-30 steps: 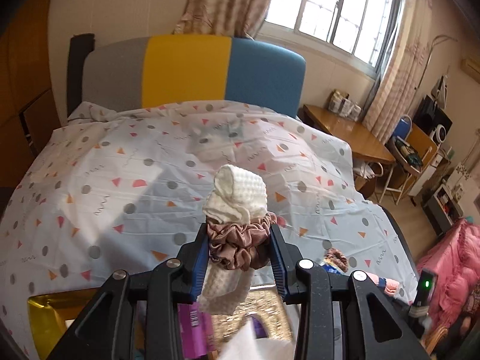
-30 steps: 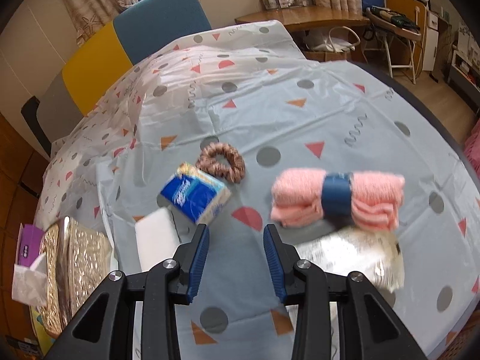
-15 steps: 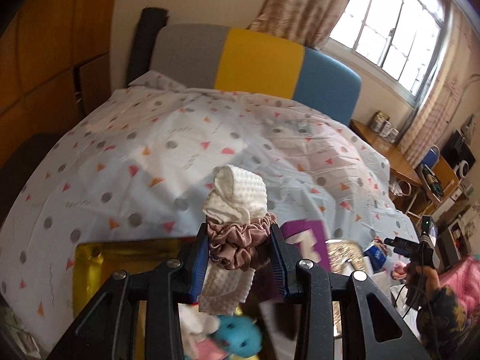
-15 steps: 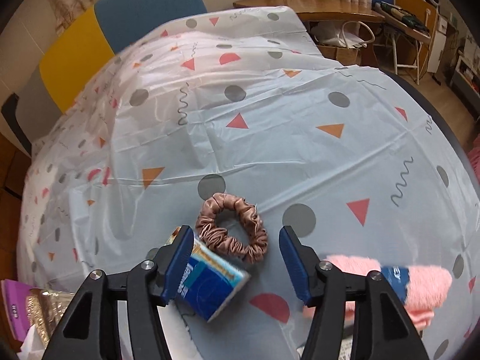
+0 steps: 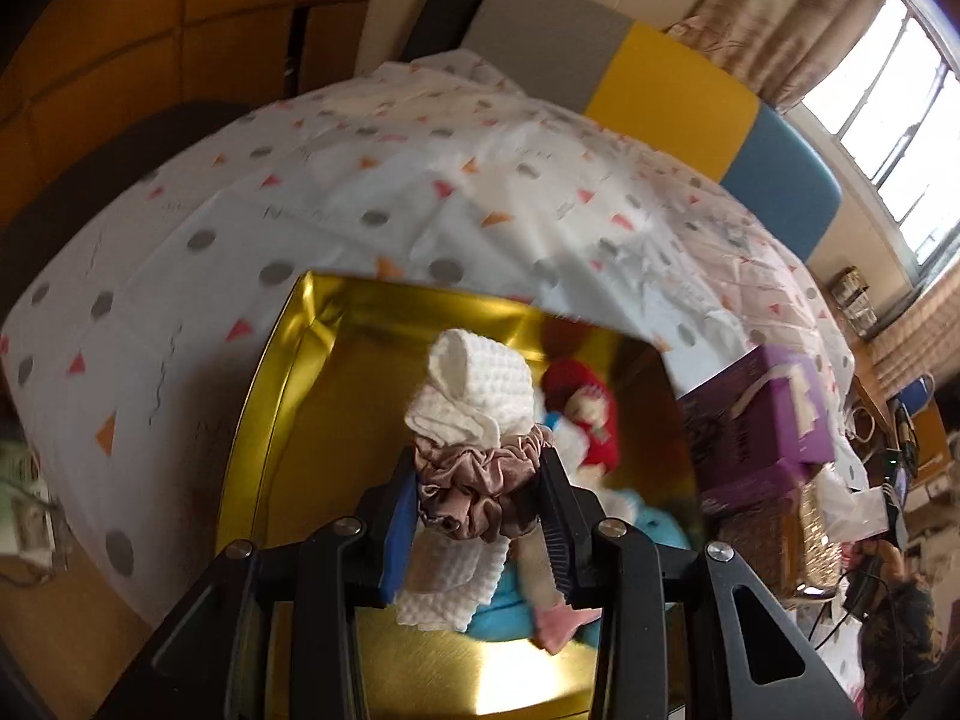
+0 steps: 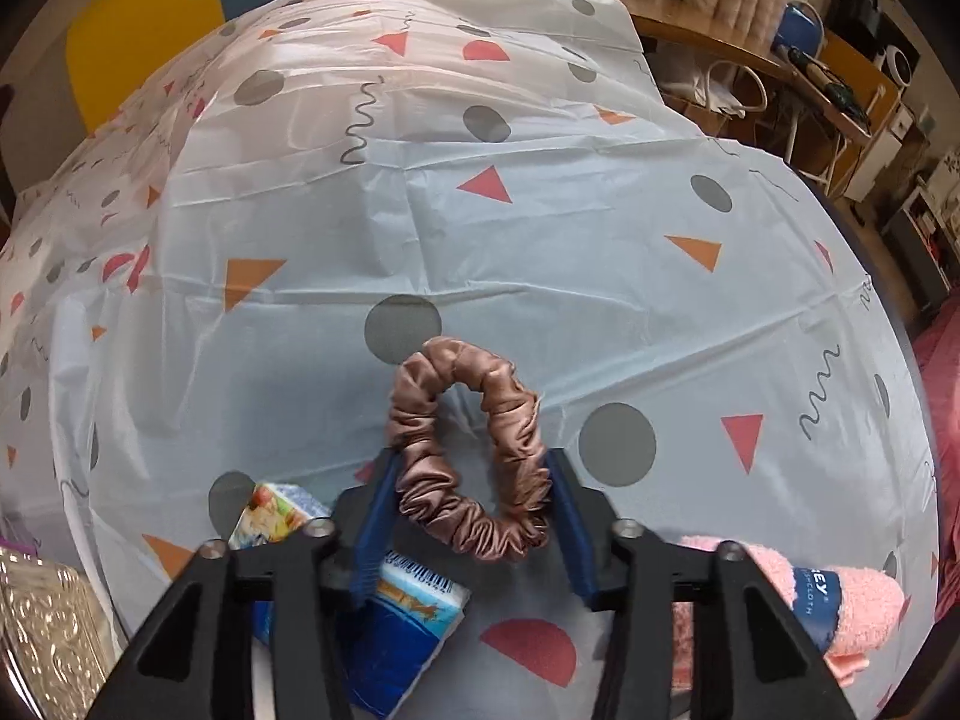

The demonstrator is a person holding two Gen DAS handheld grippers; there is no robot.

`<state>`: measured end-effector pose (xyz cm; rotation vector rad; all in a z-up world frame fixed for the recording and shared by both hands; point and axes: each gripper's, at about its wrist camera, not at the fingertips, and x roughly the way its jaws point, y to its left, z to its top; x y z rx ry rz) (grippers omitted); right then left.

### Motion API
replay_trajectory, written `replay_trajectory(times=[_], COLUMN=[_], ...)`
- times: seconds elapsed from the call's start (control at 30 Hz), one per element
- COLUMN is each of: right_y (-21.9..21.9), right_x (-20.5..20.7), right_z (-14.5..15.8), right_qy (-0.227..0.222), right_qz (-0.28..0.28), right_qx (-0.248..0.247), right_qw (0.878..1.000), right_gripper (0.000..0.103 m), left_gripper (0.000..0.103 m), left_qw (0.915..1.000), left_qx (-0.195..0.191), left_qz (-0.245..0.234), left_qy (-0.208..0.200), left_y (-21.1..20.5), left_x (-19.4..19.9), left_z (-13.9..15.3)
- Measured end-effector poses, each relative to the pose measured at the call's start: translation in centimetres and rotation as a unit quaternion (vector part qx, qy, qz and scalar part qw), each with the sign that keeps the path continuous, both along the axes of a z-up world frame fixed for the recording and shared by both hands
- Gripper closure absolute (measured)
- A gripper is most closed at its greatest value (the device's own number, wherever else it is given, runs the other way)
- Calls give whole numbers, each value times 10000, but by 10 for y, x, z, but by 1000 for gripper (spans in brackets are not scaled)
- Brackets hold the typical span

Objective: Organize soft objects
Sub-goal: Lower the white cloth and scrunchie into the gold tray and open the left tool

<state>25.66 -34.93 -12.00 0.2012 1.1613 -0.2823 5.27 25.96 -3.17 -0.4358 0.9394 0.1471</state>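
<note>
Daylit, window (image 5: 888, 138) glare, motion blur, fisheye-bent edges

A bed (image 6: 540, 228) under a sheet printed with dots and triangles is carrying a pink satin scrunchie (image 6: 474, 450) at lower centre, a blue tissue pack (image 6: 408, 606) at lower left, and a banded pink towel roll (image 6: 840, 606) at lower right. A gold tin (image 5: 288, 396) is sitting on it in the left view.
</note>
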Motion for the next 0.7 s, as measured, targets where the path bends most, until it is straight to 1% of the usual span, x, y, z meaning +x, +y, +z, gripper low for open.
replay_trajectory(times=[0.07, 0.1, 0.17, 0.23, 0.4, 0.5, 0.63, 0.7], right_y=[0, 0, 3, 4, 8, 11, 23, 27], right_x=[-6, -10, -16, -22, -38, -44, -56, -60], right_z=[1, 1, 0, 0, 0, 1, 0, 0], right_qy=[20, 24, 47, 75, 109, 94, -45, -78], right_qz=[76, 104, 185, 285, 516, 562, 570, 545], right_qx=[-2, 9, 42, 108, 67, -27, -259, -342], right_qw=[10000, 9999, 9998, 9995, 9986, 9984, 9980, 9979], right_gripper=[74, 76, 76, 76, 76, 76, 76, 76], left_gripper=[65, 65, 65, 65, 64, 59, 54, 46], left_qw=[9999, 9997, 9995, 9995, 9986, 9976, 9976, 9978], left_qx=[-75, -122, -128, -17, 173, 376, 385, 431], left_qz=[103, 147, 220, 296, 474, 562, 540, 475], left_qy=[106, 148, 166, 145, 180, 133, 188, 169], left_y=[3, 5, 9, 13, 31, 38, 45, 42], left_x=[-5, -6, -6, -3, 14, 29, 48, 52], left_z=[-13, -18, -23, -24, -29, -32, -39, -37])
